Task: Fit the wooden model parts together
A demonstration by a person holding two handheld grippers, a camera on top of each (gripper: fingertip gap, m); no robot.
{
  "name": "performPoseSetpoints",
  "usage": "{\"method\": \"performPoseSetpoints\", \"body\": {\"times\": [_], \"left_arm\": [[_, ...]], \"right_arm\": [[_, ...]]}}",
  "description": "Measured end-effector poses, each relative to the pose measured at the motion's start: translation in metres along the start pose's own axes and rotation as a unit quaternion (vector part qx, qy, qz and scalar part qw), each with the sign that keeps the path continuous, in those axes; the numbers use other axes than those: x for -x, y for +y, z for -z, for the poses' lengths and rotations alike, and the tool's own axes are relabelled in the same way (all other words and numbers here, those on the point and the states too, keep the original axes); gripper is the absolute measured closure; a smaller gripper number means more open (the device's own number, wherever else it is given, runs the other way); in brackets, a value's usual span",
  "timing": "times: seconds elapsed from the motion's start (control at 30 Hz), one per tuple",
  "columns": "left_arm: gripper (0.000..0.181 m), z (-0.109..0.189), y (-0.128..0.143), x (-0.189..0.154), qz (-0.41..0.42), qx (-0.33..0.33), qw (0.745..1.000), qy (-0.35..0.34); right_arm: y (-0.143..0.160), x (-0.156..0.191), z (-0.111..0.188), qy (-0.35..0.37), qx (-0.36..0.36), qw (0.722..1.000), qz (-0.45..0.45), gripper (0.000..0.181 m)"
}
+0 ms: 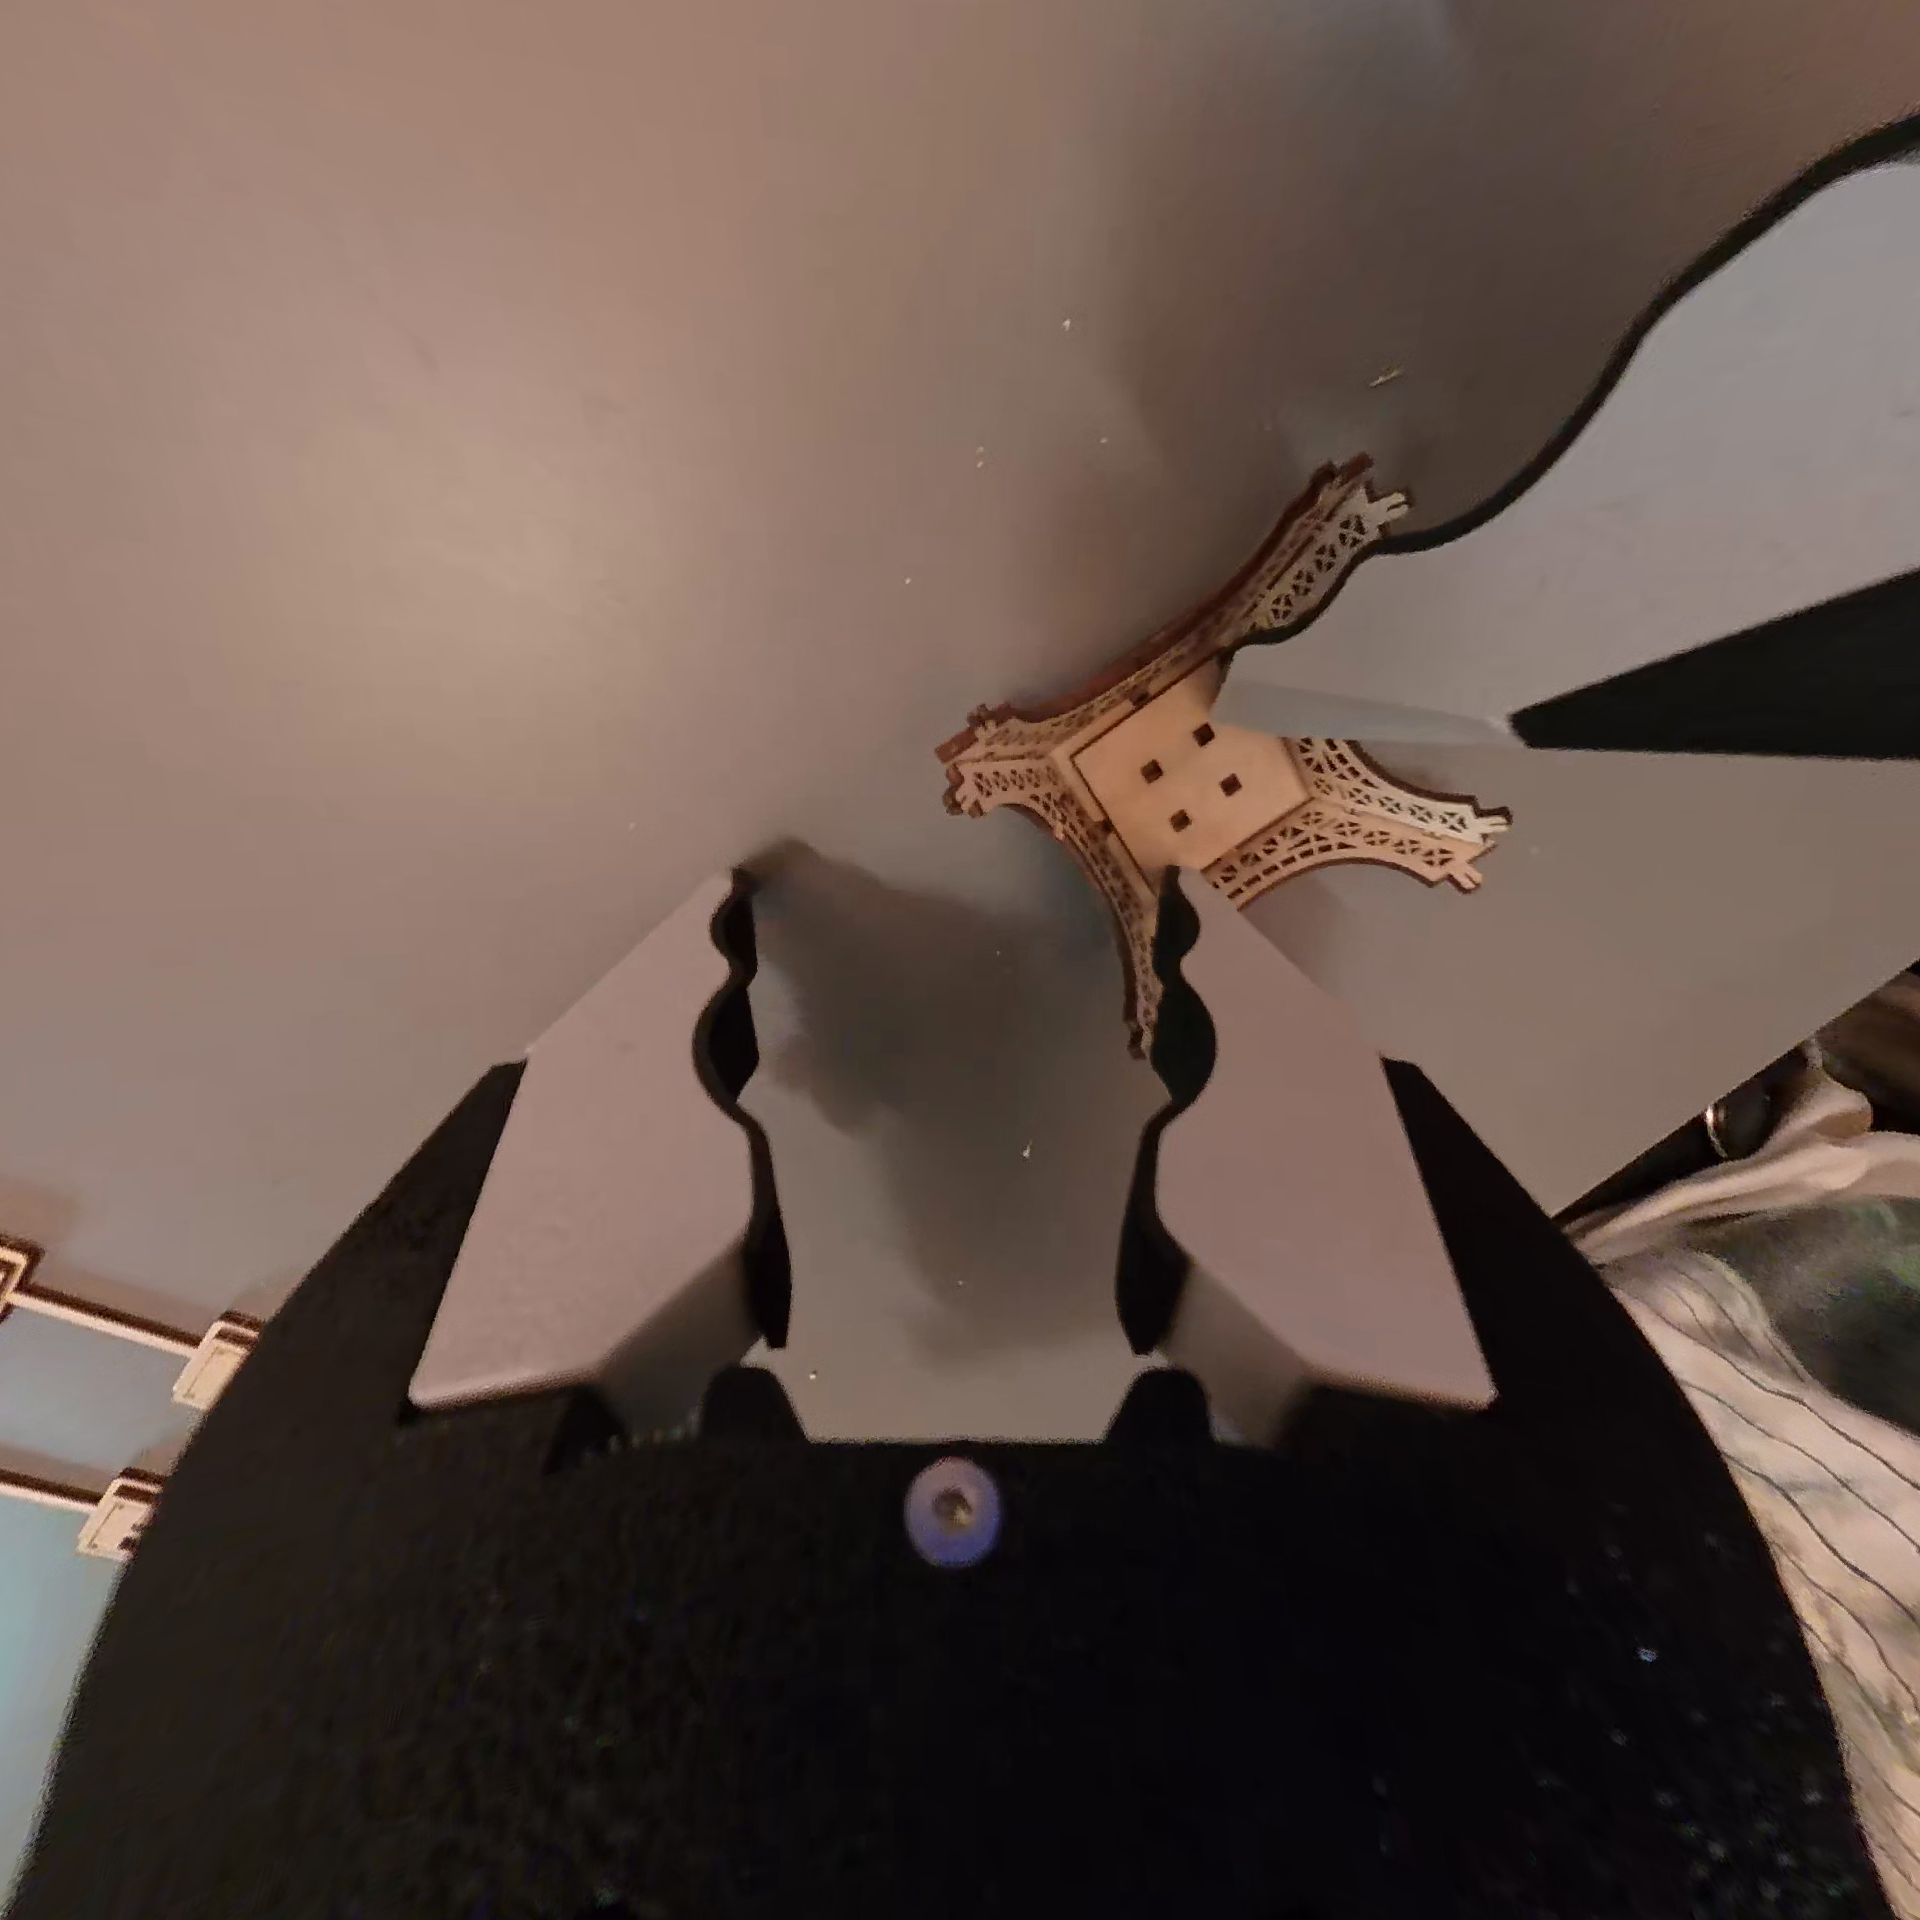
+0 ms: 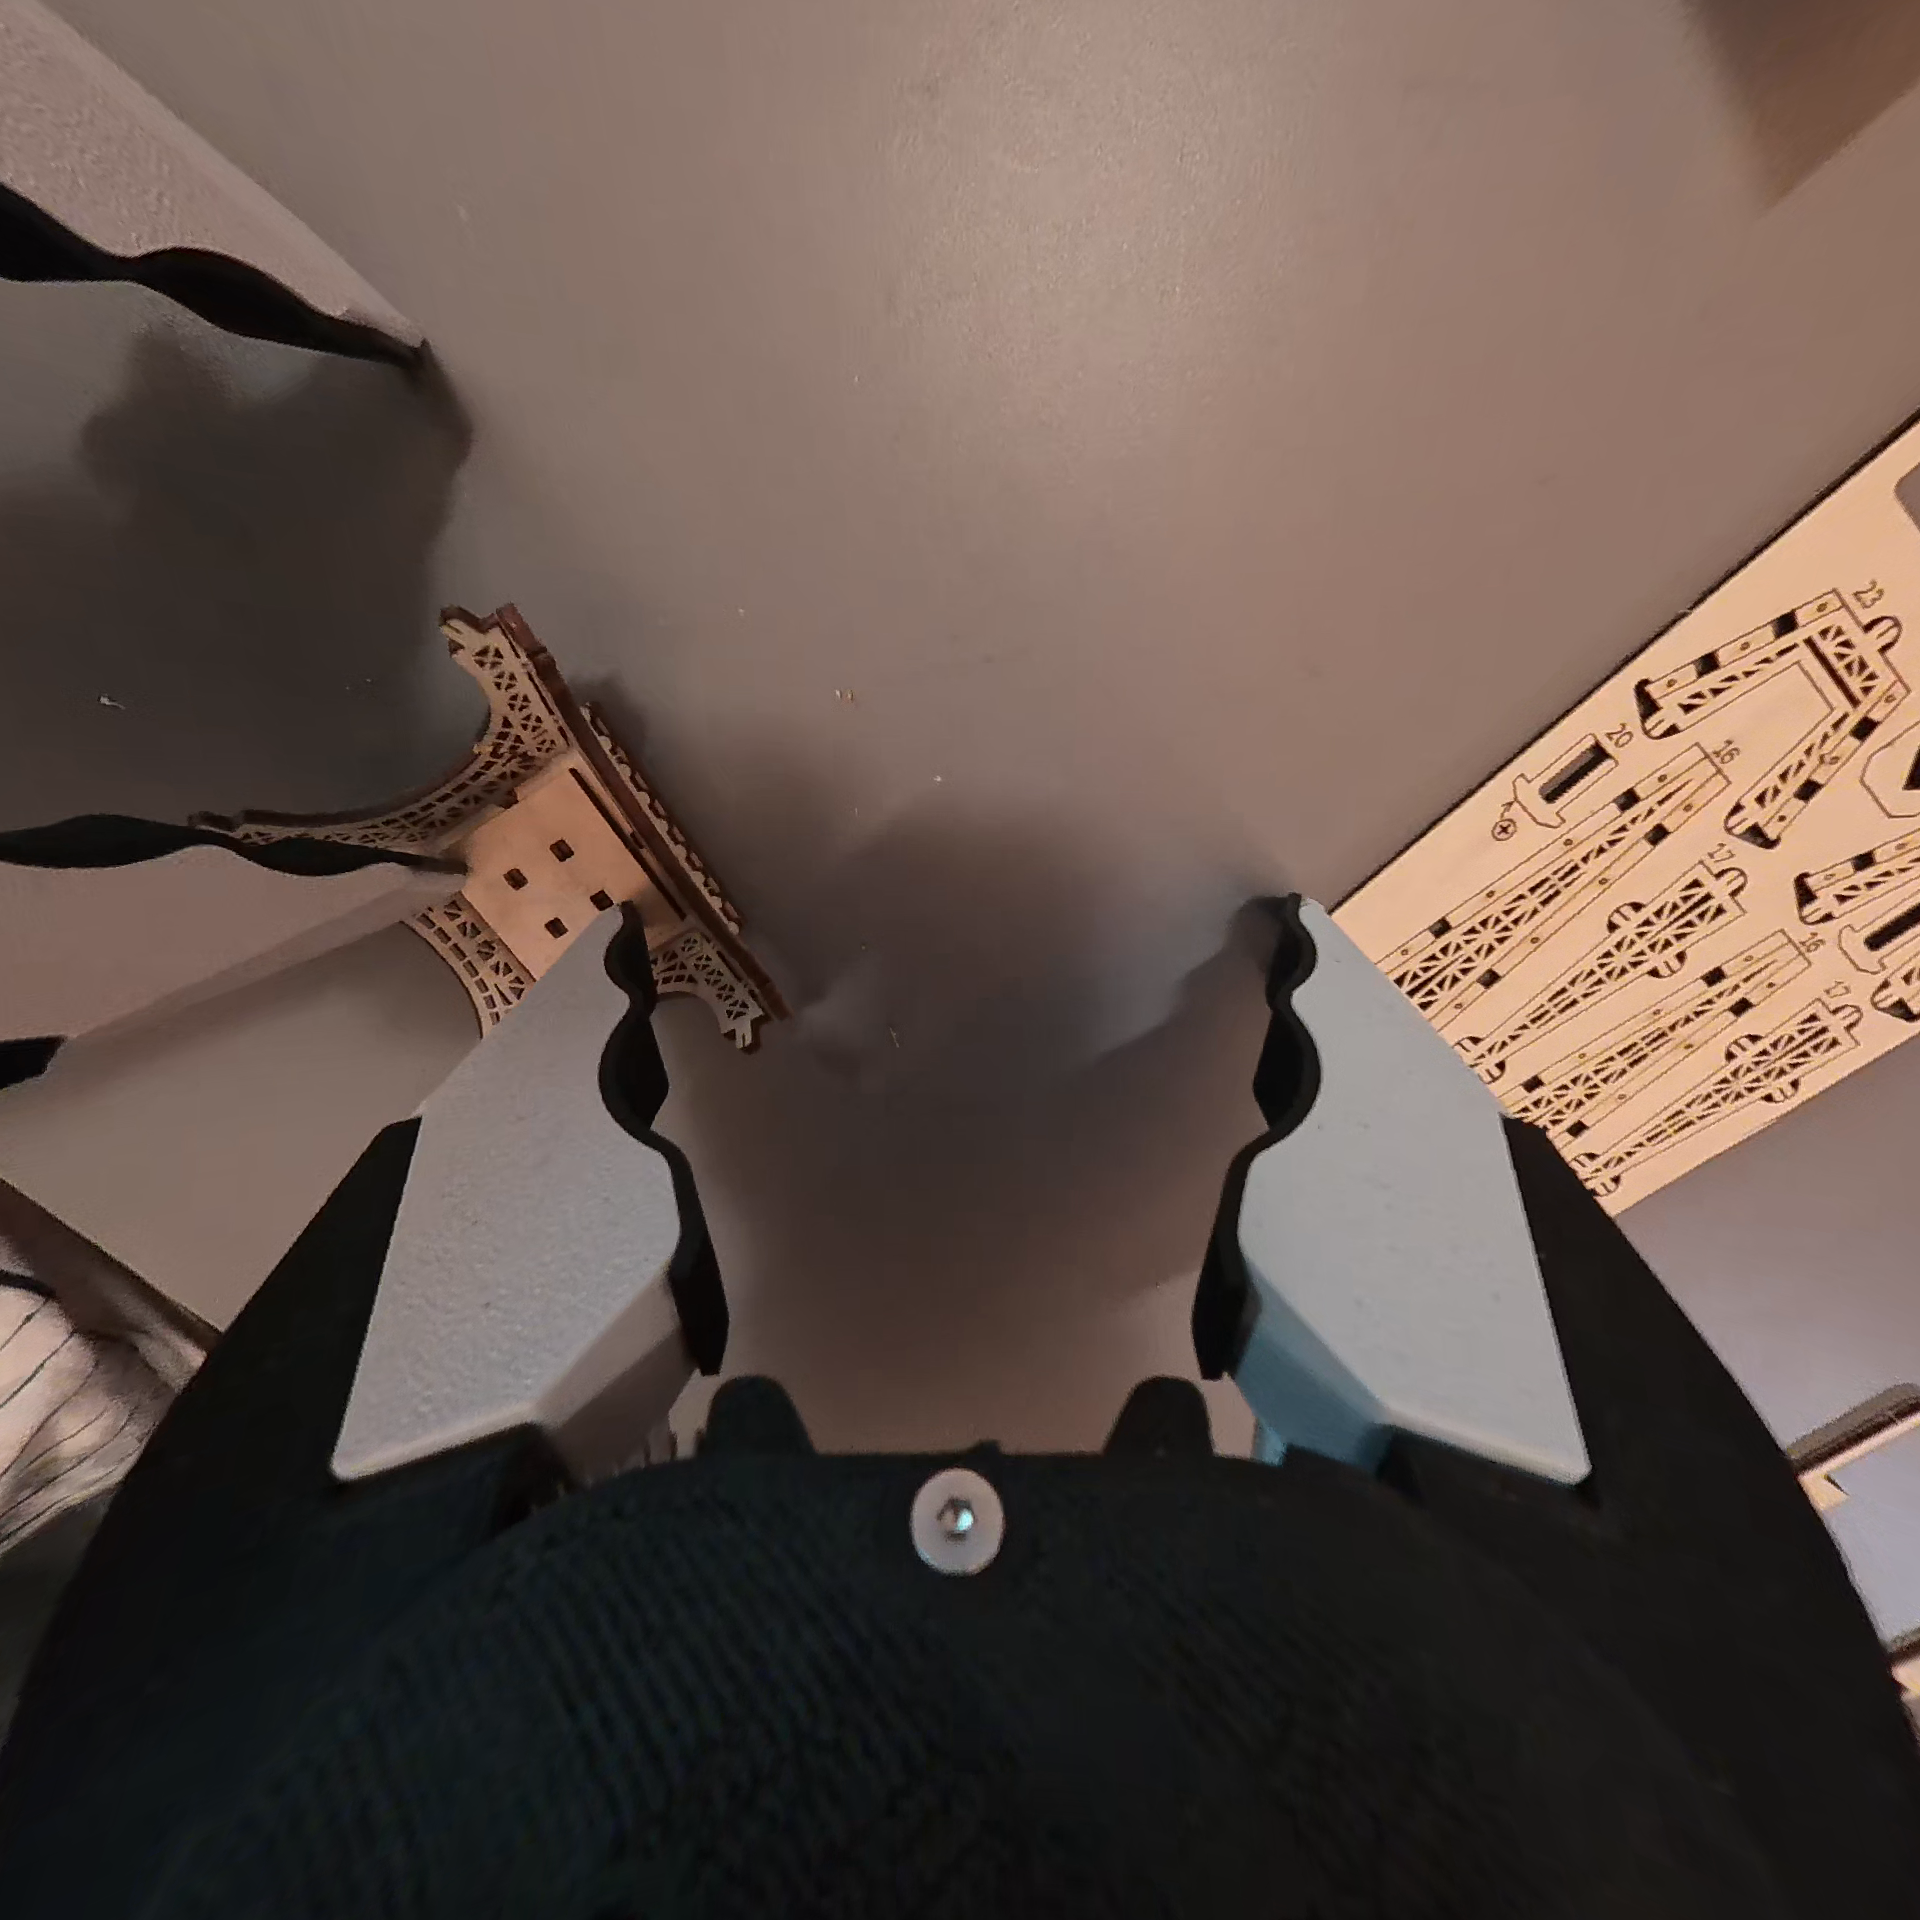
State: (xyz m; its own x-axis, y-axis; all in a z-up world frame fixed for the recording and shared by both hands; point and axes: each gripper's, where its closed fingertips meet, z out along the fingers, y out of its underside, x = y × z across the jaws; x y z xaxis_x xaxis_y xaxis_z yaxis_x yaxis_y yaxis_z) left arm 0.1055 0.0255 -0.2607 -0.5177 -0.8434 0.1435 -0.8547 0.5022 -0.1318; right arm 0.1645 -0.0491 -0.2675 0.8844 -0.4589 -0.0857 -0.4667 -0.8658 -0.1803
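Wooden model base (image 1: pixel 1174 790), a lattice tower section with four splayed legs and a flat square top, stands on the grey counter (image 1: pixel 520 416). Left gripper (image 1: pixel 961 883) and right gripper (image 2: pixel 951 920) both have their fingers wide and empty, close beside the base. A wooden parts sheet (image 2: pixel 1621 904) lies flat, well apart on the counter.

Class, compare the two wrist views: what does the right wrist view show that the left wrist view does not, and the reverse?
Only the right wrist view shows the wooden parts sheet, lying flat at the right. Only the left wrist view shows framed edges at its lower left. Both show the assembled tower base on the grey table, striped cloth at the edge, and both the left gripper and right gripper open.
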Motion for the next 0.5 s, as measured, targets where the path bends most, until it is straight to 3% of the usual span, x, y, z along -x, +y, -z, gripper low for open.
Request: {"method": "performPoseSetpoints", "body": {"times": [0.5], "left_arm": [[0.107,-0.0001,0.0005,-0.0012,0.007,-0.018,1.000,-0.001]], "right_arm": [[-0.0004,0.0002,0.0001,0.000,-0.008,1.000,0.002,0.065]]}}
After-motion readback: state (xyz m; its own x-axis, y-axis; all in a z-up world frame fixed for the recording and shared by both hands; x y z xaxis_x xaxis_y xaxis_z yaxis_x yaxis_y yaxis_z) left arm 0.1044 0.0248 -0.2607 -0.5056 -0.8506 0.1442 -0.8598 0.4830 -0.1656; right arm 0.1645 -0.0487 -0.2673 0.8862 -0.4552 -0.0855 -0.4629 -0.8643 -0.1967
